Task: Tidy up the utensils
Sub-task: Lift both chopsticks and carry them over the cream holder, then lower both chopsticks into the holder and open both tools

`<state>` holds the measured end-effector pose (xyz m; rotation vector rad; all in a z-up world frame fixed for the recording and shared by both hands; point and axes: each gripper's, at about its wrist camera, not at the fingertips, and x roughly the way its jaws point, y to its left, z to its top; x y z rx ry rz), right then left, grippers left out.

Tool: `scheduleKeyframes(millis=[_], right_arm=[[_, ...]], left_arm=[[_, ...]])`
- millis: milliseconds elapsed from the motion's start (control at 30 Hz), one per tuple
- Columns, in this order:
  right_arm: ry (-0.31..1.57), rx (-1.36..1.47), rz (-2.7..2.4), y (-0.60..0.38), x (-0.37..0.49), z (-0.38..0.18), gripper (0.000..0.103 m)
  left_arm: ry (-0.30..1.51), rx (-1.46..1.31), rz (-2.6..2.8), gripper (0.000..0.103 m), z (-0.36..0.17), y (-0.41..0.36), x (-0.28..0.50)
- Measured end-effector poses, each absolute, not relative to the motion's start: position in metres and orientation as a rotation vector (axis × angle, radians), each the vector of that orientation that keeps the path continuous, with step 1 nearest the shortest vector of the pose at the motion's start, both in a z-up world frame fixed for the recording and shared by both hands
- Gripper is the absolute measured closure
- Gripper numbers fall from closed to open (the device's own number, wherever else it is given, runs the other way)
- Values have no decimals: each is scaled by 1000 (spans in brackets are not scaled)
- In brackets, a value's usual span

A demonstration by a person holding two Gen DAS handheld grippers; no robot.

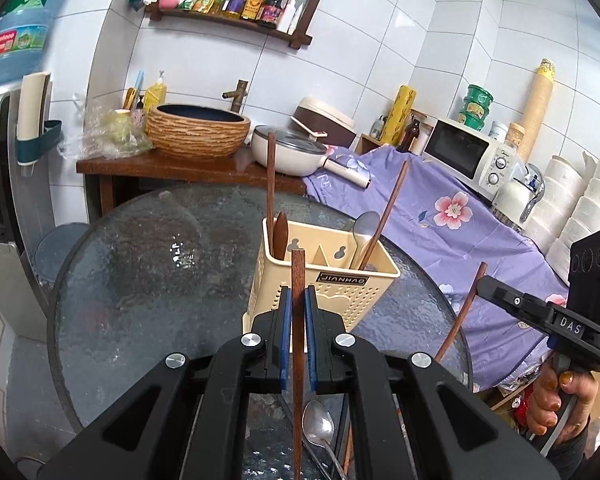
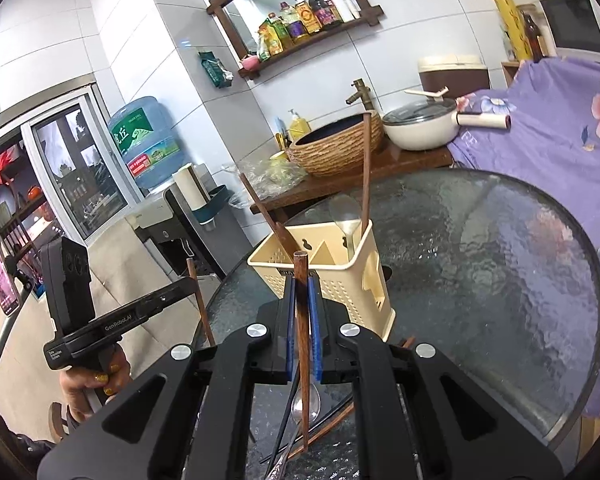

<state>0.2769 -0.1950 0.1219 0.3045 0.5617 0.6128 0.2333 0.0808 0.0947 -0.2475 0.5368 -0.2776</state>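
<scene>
A cream slotted utensil holder (image 1: 332,280) (image 2: 340,276) stands on the round glass table (image 1: 140,264) (image 2: 480,264). It holds two wooden chopsticks (image 1: 271,176), a wooden spoon (image 1: 281,232) and a metal spoon (image 1: 366,224). My left gripper (image 1: 299,294) is shut on an upright wooden chopstick (image 1: 299,272), just in front of the holder. My right gripper (image 2: 301,282) is shut on another upright wooden chopstick (image 2: 301,268). Each shows in the other's view: right gripper (image 1: 483,285), left gripper (image 2: 190,282). A metal spoon (image 1: 318,428) (image 2: 306,404), black chopsticks (image 2: 284,424) and a wooden chopstick (image 2: 328,428) lie on the table below.
Behind the table is a wooden counter (image 1: 160,166) with a woven basin (image 1: 198,130) and a lidded white pan (image 1: 292,152). A purple floral cloth (image 1: 440,216) covers the right side, with a microwave (image 1: 468,152) and paper rolls (image 1: 580,200). A water dispenser (image 2: 152,140) stands left.
</scene>
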Motion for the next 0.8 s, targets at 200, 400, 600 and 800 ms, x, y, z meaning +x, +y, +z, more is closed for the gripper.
scheduleKeyframes(millis=[200, 400, 600, 800], right_arm=[[528, 247, 627, -188, 275, 144, 96], [478, 188, 627, -179, 277, 173, 96], [434, 149, 645, -170, 284, 210, 96], [364, 138, 644, -166, 296, 260, 96]], left_arm=[[513, -230, -291, 97, 108, 81, 230], [461, -187, -298, 97, 134, 76, 226], [402, -149, -319, 97, 167, 69, 225], [313, -151, -326, 97, 214, 69, 228]])
